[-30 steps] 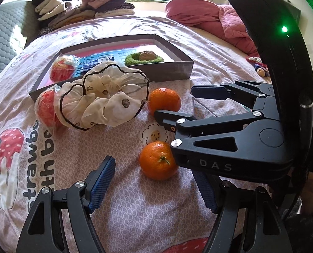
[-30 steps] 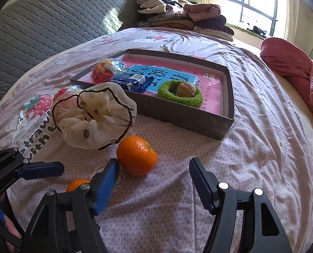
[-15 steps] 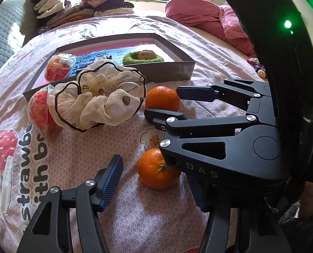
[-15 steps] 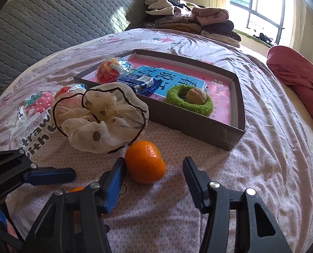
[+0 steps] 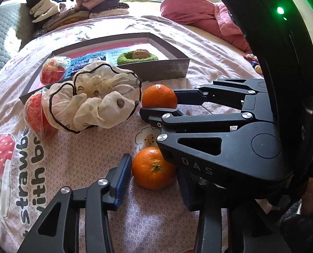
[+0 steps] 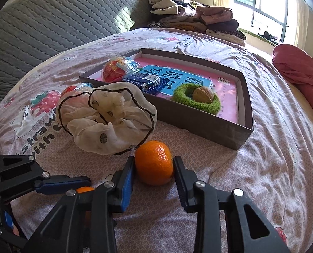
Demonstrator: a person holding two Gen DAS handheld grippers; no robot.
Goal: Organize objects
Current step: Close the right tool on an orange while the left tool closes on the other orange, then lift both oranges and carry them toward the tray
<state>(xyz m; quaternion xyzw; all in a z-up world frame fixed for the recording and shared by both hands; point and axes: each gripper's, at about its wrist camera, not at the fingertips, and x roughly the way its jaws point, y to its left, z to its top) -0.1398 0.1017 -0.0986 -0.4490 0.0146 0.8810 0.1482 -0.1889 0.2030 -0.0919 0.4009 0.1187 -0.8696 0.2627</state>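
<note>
Both tongs have just been closing: left tongs (image 5: pixel 151 171) now grip the near mandarin (image 5: pixel 153 169), right tongs (image 6: pixel 153 168) the far mandarin (image 6: pixel 154 162); box (image 6: pixel 200 124) ahead comes next, I reckon.

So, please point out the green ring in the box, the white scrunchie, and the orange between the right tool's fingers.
green ring (image 6: pixel 213 105): right wrist view, on its fuzzy front rim.
white scrunchie (image 6: pixel 105 126): right wrist view, on its sheer front fold.
orange (image 6: pixel 154 162): right wrist view, on its front skin.

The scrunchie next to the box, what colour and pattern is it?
The scrunchie is sheer cream with dark dots and a thin black edge; the right wrist view shows it best.
</note>
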